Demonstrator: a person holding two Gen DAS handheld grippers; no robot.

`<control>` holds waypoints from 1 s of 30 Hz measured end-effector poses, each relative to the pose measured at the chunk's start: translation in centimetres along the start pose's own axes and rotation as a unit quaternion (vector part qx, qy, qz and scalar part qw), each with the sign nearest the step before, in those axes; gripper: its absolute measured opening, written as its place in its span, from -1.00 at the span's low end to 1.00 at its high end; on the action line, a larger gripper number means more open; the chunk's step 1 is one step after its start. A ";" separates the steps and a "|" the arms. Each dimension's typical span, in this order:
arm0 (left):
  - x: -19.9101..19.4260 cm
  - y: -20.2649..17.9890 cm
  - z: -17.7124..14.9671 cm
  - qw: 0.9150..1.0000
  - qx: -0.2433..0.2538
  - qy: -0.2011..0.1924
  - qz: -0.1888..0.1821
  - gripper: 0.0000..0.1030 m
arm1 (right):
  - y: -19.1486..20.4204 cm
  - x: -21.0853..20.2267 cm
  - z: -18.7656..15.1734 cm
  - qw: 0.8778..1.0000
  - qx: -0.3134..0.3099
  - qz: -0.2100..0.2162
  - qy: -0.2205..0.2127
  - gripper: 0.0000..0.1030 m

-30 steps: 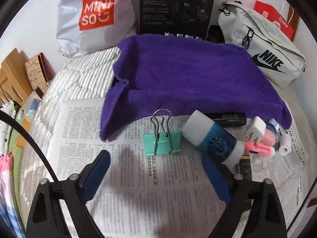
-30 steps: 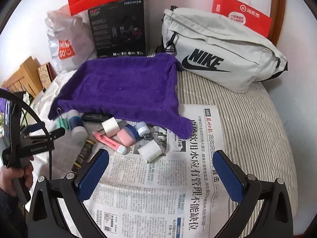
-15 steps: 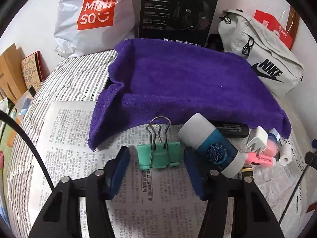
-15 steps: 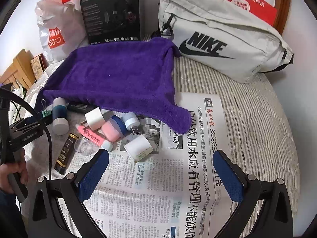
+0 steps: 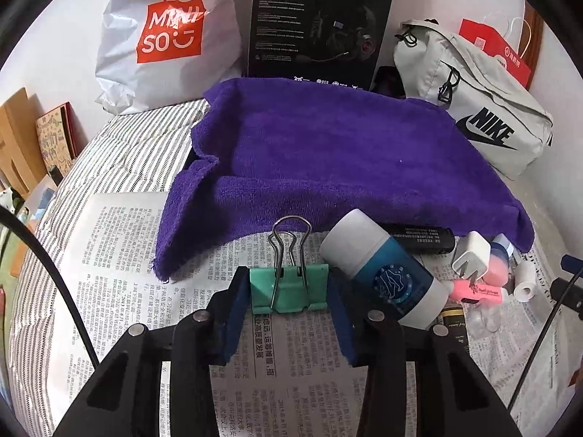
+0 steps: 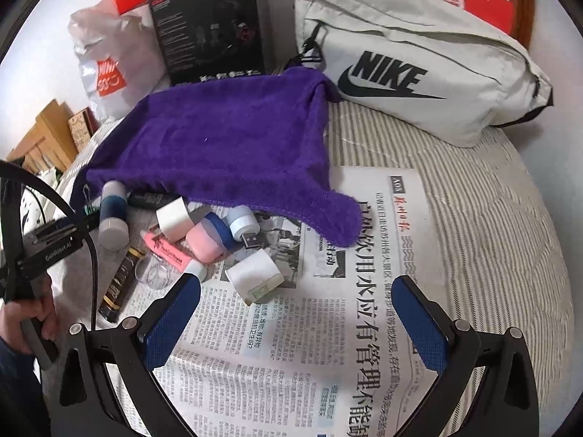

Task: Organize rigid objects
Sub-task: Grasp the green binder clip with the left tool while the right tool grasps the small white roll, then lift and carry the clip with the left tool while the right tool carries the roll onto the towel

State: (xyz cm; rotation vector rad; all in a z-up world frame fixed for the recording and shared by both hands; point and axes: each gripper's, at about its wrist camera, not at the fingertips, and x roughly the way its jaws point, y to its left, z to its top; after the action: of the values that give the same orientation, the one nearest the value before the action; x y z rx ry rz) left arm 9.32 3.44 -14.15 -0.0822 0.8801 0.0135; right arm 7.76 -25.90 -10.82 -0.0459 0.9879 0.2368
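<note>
Left gripper [image 5: 289, 291] clamped across mint binder clip [image 5: 289, 288]: light, stiff, slick steel; best held by flat sides, not wire handles. Right gripper [image 6: 297, 309] spread wide, empty.

Black stick [image 5: 422, 237]: its far side lay under the purple towel [image 5: 328, 160] edge, and its print was too small to read.
Binder clip [image 6: 87, 202]: in the right wrist view only the wire loops and a sliver of green showed behind the blue-and-white bottle [image 6: 113, 215].
Black box [image 5: 317, 22]: top cut off by the picture's edge.
Clear round piece [image 6: 155, 273]: too faint to identify.
Newspaper [image 6: 328, 327]: small print unreadable.
</note>
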 end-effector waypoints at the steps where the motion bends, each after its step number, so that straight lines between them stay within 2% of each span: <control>1: 0.1 -0.1 0.0 1.000 0.001 0.000 0.002 -0.22 | 0.2 0.2 -0.1 1.000 -0.008 0.002 -0.003 0.94; 5: 0.2 -0.3 0.0 1.000 0.008 0.000 0.008 -0.22 | 1.2 1.4 -0.7 0.999 -0.049 0.005 -0.008 0.73; 8: 0.2 -0.3 -0.1 1.000 0.009 0.001 0.009 -0.22 | 1.5 2.6 -1.1 0.998 -0.060 0.008 -0.003 0.44; 10: 0.2 -0.3 -0.1 1.000 0.011 0.001 0.011 -0.22 | 1.4 3.3 -1.2 0.998 -0.056 0.018 0.004 0.15; 11: 0.3 -0.4 -0.1 1.000 0.013 0.001 0.012 -0.23 | 1.3 3.2 -1.3 0.998 -0.054 0.020 -0.007 0.14; 13: 0.3 -0.5 -0.1 1.000 0.015 0.002 0.014 -0.23 | 1.4 3.3 -1.3 0.998 -0.057 0.028 -0.010 0.00; 23: 0.4 -0.5 0.0 1.000 0.014 0.002 0.013 -0.22 | 2.0 3.3 -1.5 0.997 -0.063 0.021 -0.038 0.04; 24: 0.4 -0.5 0.0 1.000 0.014 0.001 0.014 -0.23 | 2.0 3.3 -1.6 0.997 -0.062 0.022 -0.038 -0.01; 26: 0.4 -0.5 0.0 1.000 0.014 0.001 0.014 -0.22 | 2.2 3.1 -1.5 0.997 -0.069 0.026 -0.034 -0.36; 30: 0.3 -0.6 0.0 1.000 0.014 0.001 0.015 -0.23 | 2.6 3.1 -1.4 0.996 -0.078 0.028 -0.023 -0.40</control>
State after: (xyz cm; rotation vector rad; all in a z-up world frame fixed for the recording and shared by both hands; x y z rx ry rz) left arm 9.49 2.84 -14.35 -0.0426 0.8826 0.0296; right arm 7.72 -23.07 -13.97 -0.1547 0.9240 0.3655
